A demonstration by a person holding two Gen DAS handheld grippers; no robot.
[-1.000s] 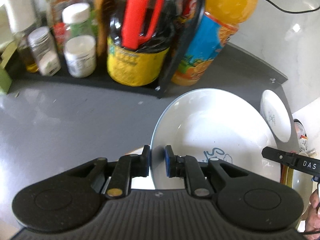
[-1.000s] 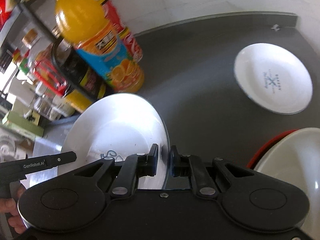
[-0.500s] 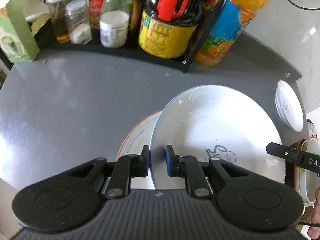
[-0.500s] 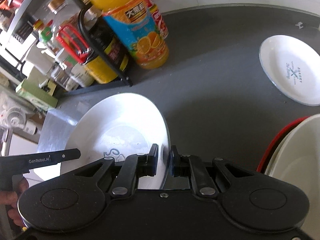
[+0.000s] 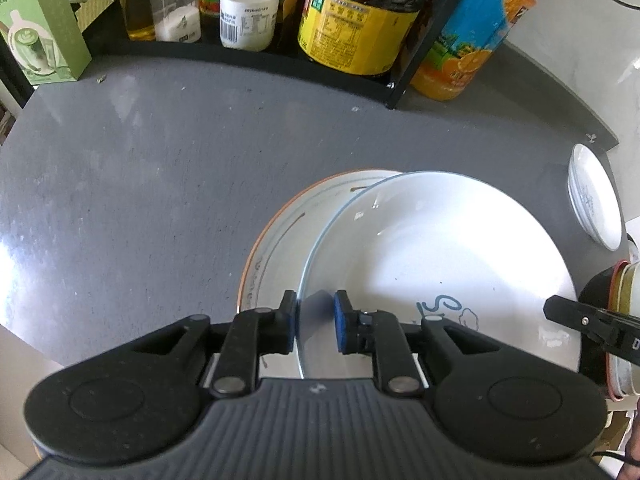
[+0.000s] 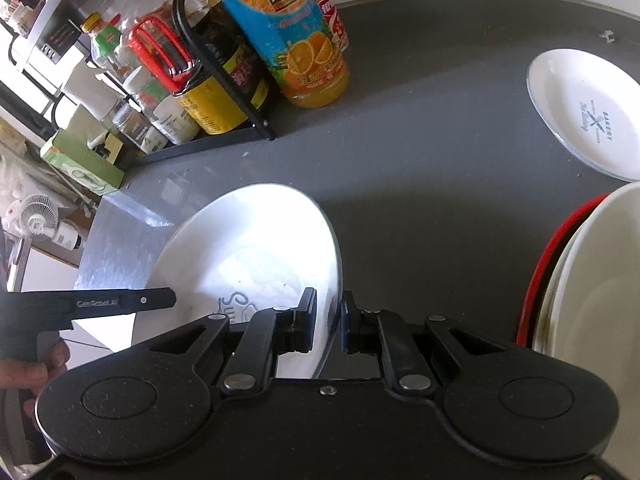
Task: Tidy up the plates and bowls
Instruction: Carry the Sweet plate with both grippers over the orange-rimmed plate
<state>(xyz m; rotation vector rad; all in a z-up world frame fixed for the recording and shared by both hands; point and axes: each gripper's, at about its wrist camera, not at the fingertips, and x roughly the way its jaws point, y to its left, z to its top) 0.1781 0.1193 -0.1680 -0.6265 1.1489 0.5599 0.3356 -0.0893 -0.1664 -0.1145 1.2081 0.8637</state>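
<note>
Two black hand-held grippers hold one large white blue-rimmed plate: left gripper clamps its left rim, right gripper its right rim, above an orange-rimmed plate. Small white bakery plate lies well apart.

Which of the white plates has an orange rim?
The plate with the orange rim lies on the counter, partly under the blue-rimmed plate held by both grippers. The small plate far right has none.

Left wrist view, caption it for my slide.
Left hand-held gripper straddles white plate's rim over an orange-rimmed plate.
</note>
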